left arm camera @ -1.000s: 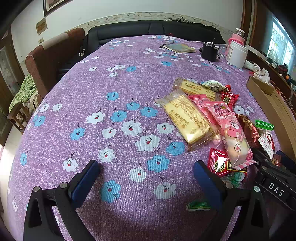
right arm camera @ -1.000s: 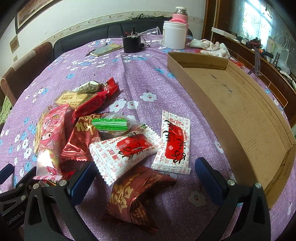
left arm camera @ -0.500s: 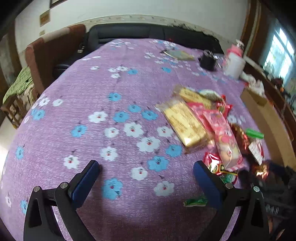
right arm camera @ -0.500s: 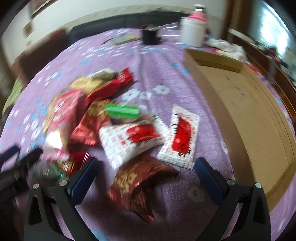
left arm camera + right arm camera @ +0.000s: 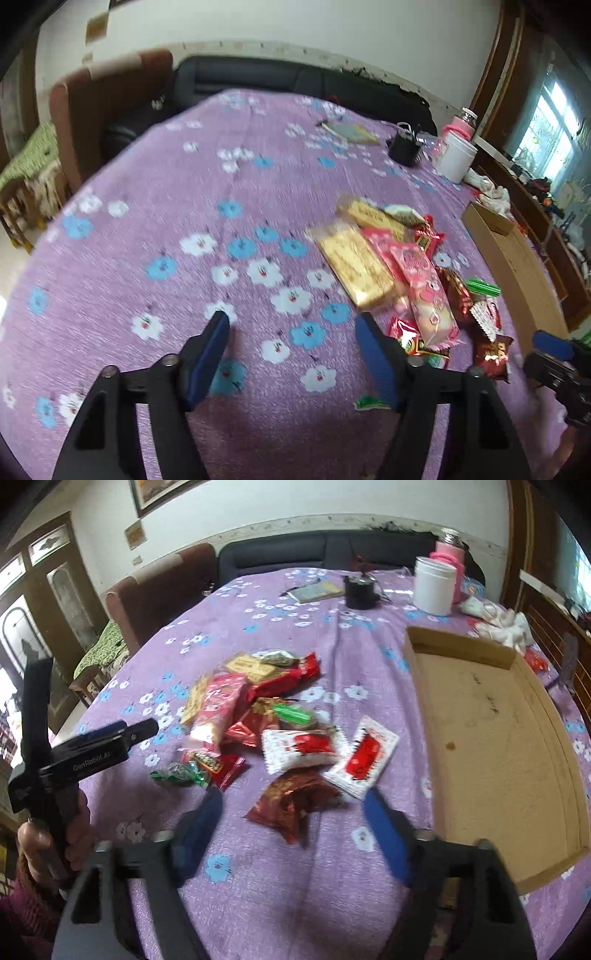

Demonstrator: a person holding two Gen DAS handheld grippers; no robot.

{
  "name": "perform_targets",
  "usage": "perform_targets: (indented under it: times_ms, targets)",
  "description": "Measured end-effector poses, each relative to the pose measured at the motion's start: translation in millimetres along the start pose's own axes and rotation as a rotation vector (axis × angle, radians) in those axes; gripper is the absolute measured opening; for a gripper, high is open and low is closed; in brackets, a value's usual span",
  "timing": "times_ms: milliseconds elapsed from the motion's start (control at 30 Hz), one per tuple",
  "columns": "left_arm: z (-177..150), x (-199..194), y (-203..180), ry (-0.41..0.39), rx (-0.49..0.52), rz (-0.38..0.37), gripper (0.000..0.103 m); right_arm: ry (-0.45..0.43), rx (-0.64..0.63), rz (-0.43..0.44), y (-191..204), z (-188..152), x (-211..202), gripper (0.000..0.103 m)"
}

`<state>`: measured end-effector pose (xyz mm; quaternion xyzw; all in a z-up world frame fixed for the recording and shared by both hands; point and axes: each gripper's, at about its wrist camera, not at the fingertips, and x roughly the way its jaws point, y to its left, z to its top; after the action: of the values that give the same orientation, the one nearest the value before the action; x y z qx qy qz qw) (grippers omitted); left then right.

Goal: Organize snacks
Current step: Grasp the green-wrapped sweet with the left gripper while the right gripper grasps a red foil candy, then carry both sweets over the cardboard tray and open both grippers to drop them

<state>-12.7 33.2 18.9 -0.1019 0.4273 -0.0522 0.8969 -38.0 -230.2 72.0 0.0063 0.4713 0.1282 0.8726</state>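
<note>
While both sets of tongs hang spread apart with nothing between them, the left tongs (image 5: 291,326) sit over bare purple flowered tabletop (image 5: 184,192), and the right tongs (image 5: 293,805) sit just short of a dark red foil packet (image 5: 291,805). A heap of wrapped snacks (image 5: 266,716) lies mid-tabletop, beside a shallow cardboard tray (image 5: 491,738) on its right.

We see a white wall (image 5: 295,502) across the top of the frame, with a dark sofa (image 5: 314,554) below it. A brown armchair (image 5: 107,107) stands upper left, and a bright window (image 5: 550,140) glows at right.
</note>
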Motion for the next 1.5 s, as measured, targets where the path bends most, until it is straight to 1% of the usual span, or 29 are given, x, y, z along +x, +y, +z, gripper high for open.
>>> perform_targets:
  times_ms: [67,167,233,300,333,367,400,433,533,600,633,733,833,900,967,1033,1067,1100,1133,1267,1500]
  targets:
    - [0,-1,3,0.003,-0.015,-0.009,0.057,0.027,0.026,-0.004,-7,1,8,0.061]
    - [-1,-2,5,0.002,-0.027,-0.028,0.057,0.061,0.088,0.042,-16,-2,18,0.061]
    - [-1,-5,4,-0.005,-0.028,-0.038,0.057,0.075,0.12,0.051,-19,0,26,0.061]
    - [-1,-7,3,-0.01,-0.022,-0.053,0.057,0.086,0.124,0.041,-17,-1,32,0.061]
    - [-1,-8,2,-0.009,-0.016,-0.069,0.057,0.093,0.12,0.051,-13,-2,36,0.061]
    - [-1,-8,0,-0.008,-0.009,-0.079,0.057,0.106,0.11,0.058,-9,-3,40,0.059]
    - [-2,-9,-3,-0.007,0.004,-0.092,0.057,0.114,0.094,0.067,-4,-5,42,0.054]
    - [-3,-9,-7,-0.002,0.02,-0.109,0.057,0.112,0.074,0.065,2,-7,43,0.037]
    - [-5,-12,-20,-0.006,0.081,-0.122,0.057,0.062,0.048,0.06,7,-12,37,0.033]
    - [-8,-15,-28,0.0,0.122,-0.165,0.057,0.048,0.062,0.079,1,-15,32,0.032]
    - [-11,-15,-34,0.017,0.151,-0.183,0.057,0.047,0.068,0.084,-1,-16,30,0.032]
    - [-20,-19,-47,0.046,0.226,-0.176,0.057,0.039,0.095,0.098,-10,-19,24,0.032]
    - [-27,-18,-60,0.055,0.299,-0.139,0.057,0.026,0.099,0.106,-14,-19,18,0.032]
    - [-29,-12,-64,0.092,0.318,-0.143,0.057,0.024,0.099,0.112,-13,-19,17,0.032]
    - [-32,-5,-69,0.105,0.335,-0.117,0.056,0.019,0.103,0.122,-13,-21,15,0.032]
    - [-33,-2,-73,0.106,0.357,-0.101,0.048,0.012,0.104,0.128,-13,-22,13,0.032]
    - [-33,-2,-75,0.102,0.363,-0.086,0.034,0.009,0.105,0.132,-13,-23,12,0.032]
    - [-34,-1,-77,0.098,0.369,-0.075,0.023,0.007,0.106,0.134,-13,-23,11,0.032]
    - [-34,-1,-78,0.098,0.377,-0.07,0.021,0.005,0.106,0.136,-13,-24,10,0.032]
    - [-38,-5,-79,0.09,0.375,-0.054,0.021,-0.011,0.11,0.147,-18,-25,3,0.032]
    - [-32,-22,-76,0.079,0.33,-0.104,0.021,-0.035,0.121,0.158,-26,-28,-8,0.032]
